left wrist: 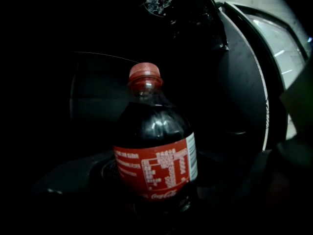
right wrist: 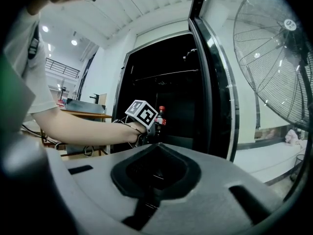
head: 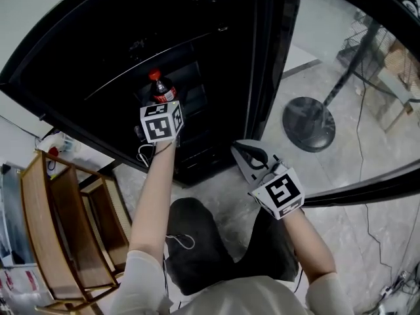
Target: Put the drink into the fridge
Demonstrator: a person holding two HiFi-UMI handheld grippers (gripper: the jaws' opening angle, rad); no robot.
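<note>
A cola bottle (head: 160, 89) with a red cap and red label stands upright inside the dark open fridge (head: 216, 38). My left gripper (head: 156, 102) reaches into the fridge and is shut on the bottle's lower body. In the left gripper view the bottle (left wrist: 156, 165) fills the middle, and the jaws around it are lost in the dark. The right gripper view shows the bottle (right wrist: 160, 116) just past the left gripper (right wrist: 146, 124). My right gripper (head: 244, 151) hangs in front of the fridge, low and to the right, shut with nothing in it (right wrist: 155, 153).
The fridge's glass door (head: 367, 188) stands open on the right. Behind it is a standing fan (head: 308, 123) with a round base on the tiled floor. A wooden shelf unit (head: 59, 222) stands to the left of the fridge.
</note>
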